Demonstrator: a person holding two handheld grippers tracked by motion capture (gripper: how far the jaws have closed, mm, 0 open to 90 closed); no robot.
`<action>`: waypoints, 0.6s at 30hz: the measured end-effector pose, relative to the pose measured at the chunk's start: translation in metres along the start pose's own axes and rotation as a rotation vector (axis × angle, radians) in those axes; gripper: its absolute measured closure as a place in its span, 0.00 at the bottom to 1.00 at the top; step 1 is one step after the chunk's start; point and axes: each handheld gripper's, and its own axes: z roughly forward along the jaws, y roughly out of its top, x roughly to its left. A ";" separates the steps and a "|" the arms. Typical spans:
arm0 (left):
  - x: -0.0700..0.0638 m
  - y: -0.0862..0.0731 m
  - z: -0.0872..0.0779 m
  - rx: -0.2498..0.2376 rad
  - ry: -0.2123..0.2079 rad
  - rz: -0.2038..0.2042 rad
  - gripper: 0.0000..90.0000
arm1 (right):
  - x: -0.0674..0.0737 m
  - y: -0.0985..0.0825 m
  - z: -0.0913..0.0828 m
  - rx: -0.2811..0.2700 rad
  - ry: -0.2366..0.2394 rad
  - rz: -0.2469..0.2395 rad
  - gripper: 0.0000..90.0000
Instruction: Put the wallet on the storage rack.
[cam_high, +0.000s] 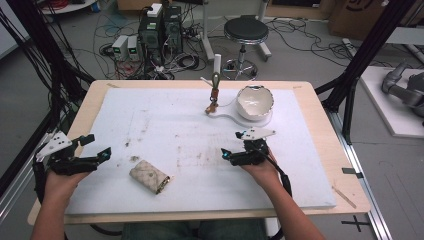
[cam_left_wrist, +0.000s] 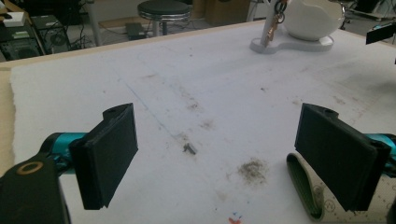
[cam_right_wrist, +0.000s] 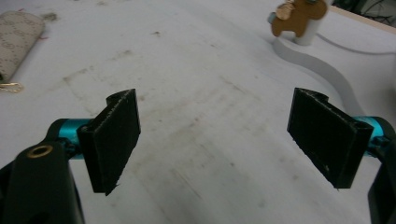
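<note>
A beige patterned pouch (cam_high: 150, 176) lies on the white board (cam_high: 175, 120), between my two hands and nearer the front edge. My left gripper (cam_high: 97, 146) hovers at the board's left side, open and holding nothing. In the left gripper view (cam_left_wrist: 217, 154) the pouch's green-edged end (cam_left_wrist: 306, 186) peeks from behind one jaw. My right gripper (cam_high: 232, 144) is open over the middle right of the board, nothing between its jaws (cam_right_wrist: 215, 140). In its view the pouch (cam_right_wrist: 18, 35) sits far off at the upper left.
At the back of the board a white stand (cam_high: 250, 121) carries a cracked-egg-shaped white bowl (cam_high: 255, 102) and a post with hanging keys (cam_high: 215, 95). A brown key charm (cam_right_wrist: 299, 16) hangs by the stand's base (cam_right_wrist: 317, 65). Dirt smudges (cam_left_wrist: 252, 169) mark the board.
</note>
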 end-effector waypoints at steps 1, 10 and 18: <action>0.000 -0.001 -0.002 0.003 0.004 0.000 0.15 | 0.003 0.002 0.003 0.003 0.009 -0.004 0.19; 0.003 -0.008 -0.019 0.009 0.045 -0.008 0.15 | 0.033 0.020 0.026 0.006 0.086 -0.056 0.19; 0.001 -0.011 -0.024 0.021 0.053 -0.003 0.15 | 0.063 0.035 0.047 0.008 0.167 -0.090 0.19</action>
